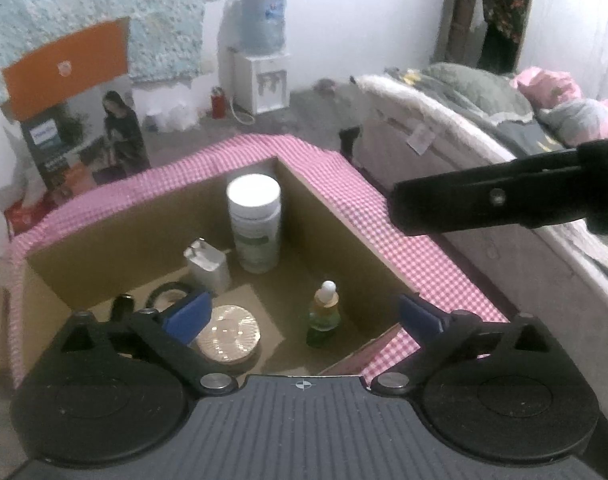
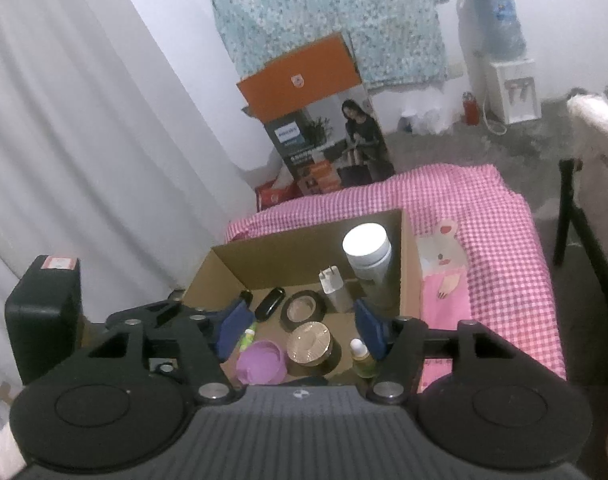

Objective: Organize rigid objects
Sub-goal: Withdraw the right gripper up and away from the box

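Observation:
An open cardboard box (image 1: 152,220) (image 2: 304,240) stands on a pink checked cloth (image 1: 383,216). Inside it stand a tall white-capped bottle (image 1: 252,224) (image 2: 365,250), a white charger plug (image 1: 208,266) (image 2: 329,284) and a small green dropper bottle (image 1: 323,314) (image 2: 361,354). A black tape roll (image 1: 170,294) (image 2: 304,308), a gold round compact (image 1: 228,338) (image 2: 309,342), a purple lid (image 2: 262,362) and a black oval case (image 2: 270,304) lie on its floor. My left gripper (image 1: 304,316) hovers open over the box with nothing in it. My right gripper (image 2: 302,330) is open above the box too, holding nothing. One of its black fingers (image 1: 503,204) crosses the left wrist view.
A pink rabbit pouch (image 2: 443,264) lies on the cloth right of the box. Behind stand an orange-topped appliance carton (image 2: 319,120) and a water dispenser (image 1: 262,60). A bed with blankets (image 1: 483,120) is on the right, a white curtain (image 2: 84,140) on the left, a dark chair leg (image 2: 567,216) nearby.

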Motion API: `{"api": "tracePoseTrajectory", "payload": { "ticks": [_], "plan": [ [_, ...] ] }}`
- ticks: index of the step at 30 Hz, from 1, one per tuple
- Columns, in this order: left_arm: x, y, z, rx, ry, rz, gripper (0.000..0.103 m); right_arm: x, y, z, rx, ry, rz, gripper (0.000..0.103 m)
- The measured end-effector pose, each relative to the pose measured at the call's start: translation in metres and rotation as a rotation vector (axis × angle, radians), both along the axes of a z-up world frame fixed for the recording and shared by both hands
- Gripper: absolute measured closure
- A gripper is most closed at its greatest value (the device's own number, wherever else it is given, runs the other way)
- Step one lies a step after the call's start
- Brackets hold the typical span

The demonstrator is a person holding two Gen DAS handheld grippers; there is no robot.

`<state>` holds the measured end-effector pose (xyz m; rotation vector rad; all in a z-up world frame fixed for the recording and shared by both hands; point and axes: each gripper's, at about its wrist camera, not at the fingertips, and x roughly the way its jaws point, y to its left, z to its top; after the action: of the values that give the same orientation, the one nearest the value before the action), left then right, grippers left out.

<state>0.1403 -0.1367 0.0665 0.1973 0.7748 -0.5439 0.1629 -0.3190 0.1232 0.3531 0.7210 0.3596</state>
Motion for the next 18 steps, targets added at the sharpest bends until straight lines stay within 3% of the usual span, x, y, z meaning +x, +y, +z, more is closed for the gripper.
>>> {"api": "tracePoseTrajectory", "payload": {
  "ticks": [9, 11, 18],
  "plan": [
    [-0.022, 0.03, 0.013, -0.026, -0.055, 0.101, 0.0, -0.033, 0.004, 0.008, -0.008, -0.051, -0.075, 0.019],
    [-0.026, 0.037, 0.014, -0.026, -0.062, 0.133, 0.0, -0.04, 0.006, 0.008, -0.016, -0.06, -0.088, 0.008],
    [-0.036, 0.061, 0.012, -0.025, -0.056, 0.23, 0.0, -0.065, 0.022, 0.006, -0.067, -0.094, -0.13, 0.0]
  ]
}}
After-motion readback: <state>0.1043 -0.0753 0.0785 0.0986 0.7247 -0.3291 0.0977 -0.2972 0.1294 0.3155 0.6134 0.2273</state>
